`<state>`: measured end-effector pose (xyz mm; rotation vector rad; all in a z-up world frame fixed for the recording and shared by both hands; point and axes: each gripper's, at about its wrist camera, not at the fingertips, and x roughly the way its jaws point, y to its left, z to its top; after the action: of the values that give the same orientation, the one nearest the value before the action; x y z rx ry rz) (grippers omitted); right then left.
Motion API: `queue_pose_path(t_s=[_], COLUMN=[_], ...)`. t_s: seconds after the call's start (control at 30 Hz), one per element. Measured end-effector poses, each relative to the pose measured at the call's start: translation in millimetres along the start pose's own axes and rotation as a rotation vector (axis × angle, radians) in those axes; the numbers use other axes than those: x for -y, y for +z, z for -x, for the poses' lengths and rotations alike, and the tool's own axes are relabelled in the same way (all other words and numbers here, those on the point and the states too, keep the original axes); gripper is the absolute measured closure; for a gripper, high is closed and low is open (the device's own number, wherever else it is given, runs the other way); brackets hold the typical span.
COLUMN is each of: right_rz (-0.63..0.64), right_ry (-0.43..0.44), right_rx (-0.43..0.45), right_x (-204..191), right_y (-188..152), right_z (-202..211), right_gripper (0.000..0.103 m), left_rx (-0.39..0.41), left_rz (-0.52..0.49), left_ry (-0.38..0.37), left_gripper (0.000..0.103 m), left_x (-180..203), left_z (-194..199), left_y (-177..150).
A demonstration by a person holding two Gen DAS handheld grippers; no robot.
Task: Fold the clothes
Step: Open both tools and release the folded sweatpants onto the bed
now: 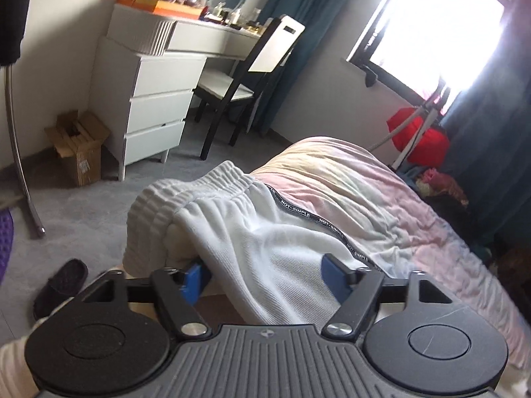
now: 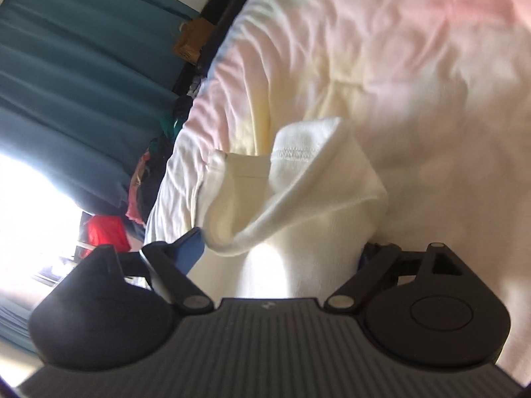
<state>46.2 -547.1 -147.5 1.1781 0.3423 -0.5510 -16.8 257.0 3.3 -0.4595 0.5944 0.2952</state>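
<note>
White sweatpants (image 1: 265,232) with an elastic ribbed waistband (image 1: 186,192) and a black "NOT-SIMPLE" side stripe (image 1: 318,222) lie over the near edge of the bed. My left gripper (image 1: 265,277) is wide around the fabric near the waistband, its blue pads (image 1: 335,273) apart, the cloth draped between them. My right gripper (image 2: 282,248) has a white hemmed part of the garment (image 2: 298,192) between its blue pads (image 2: 190,247); the right pad is mostly hidden by cloth. The jaws stand wide apart.
The bed has a pastel pink-yellow quilt (image 1: 381,192) (image 2: 398,49). A white dresser and desk (image 1: 152,99), a black-and-white chair (image 1: 245,76), a cardboard box (image 1: 78,146) and a dark slipper (image 1: 59,287) stand on the grey floor. Teal curtains (image 2: 66,66) and clothes piles (image 1: 441,182) are beside the bed.
</note>
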Motion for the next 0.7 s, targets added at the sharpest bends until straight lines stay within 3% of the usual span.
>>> queue_pose_path(t_s=[0.1,0.27,0.37,0.5,0.6,0.7], right_rz=[0.073,0.166,0.26,0.401,0.437,0.413], right_ry=[-0.081,-0.272,-0.232,-0.129,-0.091,-0.066], right_rx=[0.028,0.114,0.158,0.161,0.092,-0.022], right_x=[-11.5,-23.2,-34.6,-59.4,-68.2,-64.2], right_y=[-10.7,-35.5,-45.2,-49.3,-52.3,-55.4], right_z=[10.5,36.9,46.7,51.0,46.6,34.3], right_gripper=[0.016,0.015,0.019,0.039,0.063,0.066], left_rx=[0.006,0.021,0.032,0.004,-0.031,-0.065], left_rz=[-0.074,-0.119,-0.201,-0.31,-0.379,-0.474], left_ry=[-0.022,-0.153,-0.218,-0.311,-0.359,-0.368], left_gripper=[0.017,0.015,0.013,0.012,0.012,0.012], left_x=[18.2,60.5,99.8,168.2,211.3,254.3], left_z=[13.1,30.0,32.4,13.6,-10.8,-43.4], left_y=[-6.2,-13.9,-23.5,-54.1,-82.6,-117.7])
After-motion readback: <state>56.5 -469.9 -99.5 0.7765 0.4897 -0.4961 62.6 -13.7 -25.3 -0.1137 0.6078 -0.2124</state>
